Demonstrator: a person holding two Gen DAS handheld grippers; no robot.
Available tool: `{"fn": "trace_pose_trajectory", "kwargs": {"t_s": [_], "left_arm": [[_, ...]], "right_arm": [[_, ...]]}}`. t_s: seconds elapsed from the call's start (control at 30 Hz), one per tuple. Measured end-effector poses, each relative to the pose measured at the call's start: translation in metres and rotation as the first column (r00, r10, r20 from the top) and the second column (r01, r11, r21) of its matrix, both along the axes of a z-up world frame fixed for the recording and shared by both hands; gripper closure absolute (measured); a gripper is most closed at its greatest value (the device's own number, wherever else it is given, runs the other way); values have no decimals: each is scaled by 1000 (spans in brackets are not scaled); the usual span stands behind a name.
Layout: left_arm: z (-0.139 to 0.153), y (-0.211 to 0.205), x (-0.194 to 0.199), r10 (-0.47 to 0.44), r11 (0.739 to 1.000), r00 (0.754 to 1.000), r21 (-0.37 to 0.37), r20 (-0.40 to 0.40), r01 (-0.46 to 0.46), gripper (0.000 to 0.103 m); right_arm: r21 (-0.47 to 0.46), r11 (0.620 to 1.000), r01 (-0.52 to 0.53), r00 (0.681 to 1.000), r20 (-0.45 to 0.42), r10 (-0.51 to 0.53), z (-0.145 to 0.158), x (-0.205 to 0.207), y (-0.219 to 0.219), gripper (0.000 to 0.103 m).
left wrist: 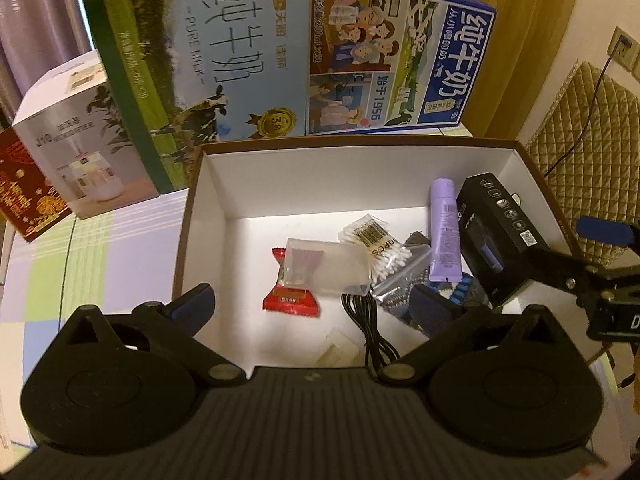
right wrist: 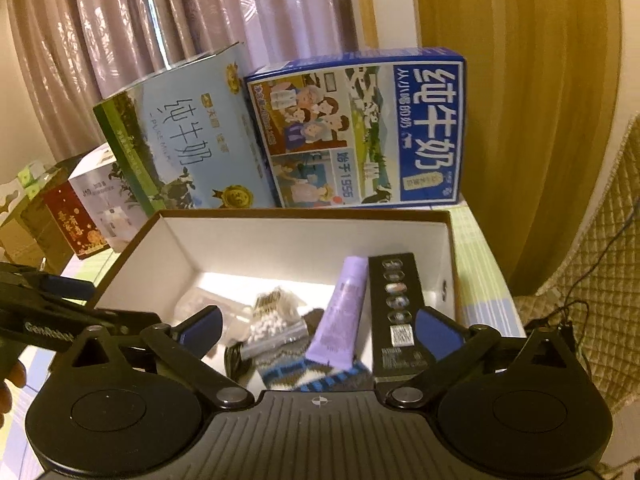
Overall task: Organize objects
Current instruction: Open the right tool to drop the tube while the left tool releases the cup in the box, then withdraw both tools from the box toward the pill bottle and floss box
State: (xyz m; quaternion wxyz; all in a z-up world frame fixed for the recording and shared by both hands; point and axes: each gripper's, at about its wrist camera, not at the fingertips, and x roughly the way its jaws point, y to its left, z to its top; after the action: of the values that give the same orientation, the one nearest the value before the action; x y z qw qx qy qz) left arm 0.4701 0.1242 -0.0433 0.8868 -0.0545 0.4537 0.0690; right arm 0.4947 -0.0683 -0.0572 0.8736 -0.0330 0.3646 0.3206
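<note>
From the left wrist, the left gripper (left wrist: 312, 306) hovers wide open and empty over the open box (left wrist: 360, 148), which holds a red packet (left wrist: 292, 300), cotton swabs (left wrist: 380, 246), purple tube (left wrist: 444, 232) and black carton (left wrist: 496, 232). From the right wrist, the right gripper (right wrist: 318, 330) is likewise spread wide, empty, above the tube and carton.

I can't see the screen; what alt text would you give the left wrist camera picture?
An open white-lined storage box holds a purple tube, a black carton, cotton swabs, a red sachet, a clear plastic case and a black cable. The open left hand-held gripper hovers above; two milk cartons stand behind.
</note>
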Motion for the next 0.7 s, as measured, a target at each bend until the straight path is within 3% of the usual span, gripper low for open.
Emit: {"fn": "trace_pose_trajectory", "kwargs": {"t_s": [0.7], "left_arm": [[31,-14,-80,45,999,998,-28,41,-44,1]], "right_arm": [[-25,998,51,999,15,-51,19,-60,-40,2]]}}
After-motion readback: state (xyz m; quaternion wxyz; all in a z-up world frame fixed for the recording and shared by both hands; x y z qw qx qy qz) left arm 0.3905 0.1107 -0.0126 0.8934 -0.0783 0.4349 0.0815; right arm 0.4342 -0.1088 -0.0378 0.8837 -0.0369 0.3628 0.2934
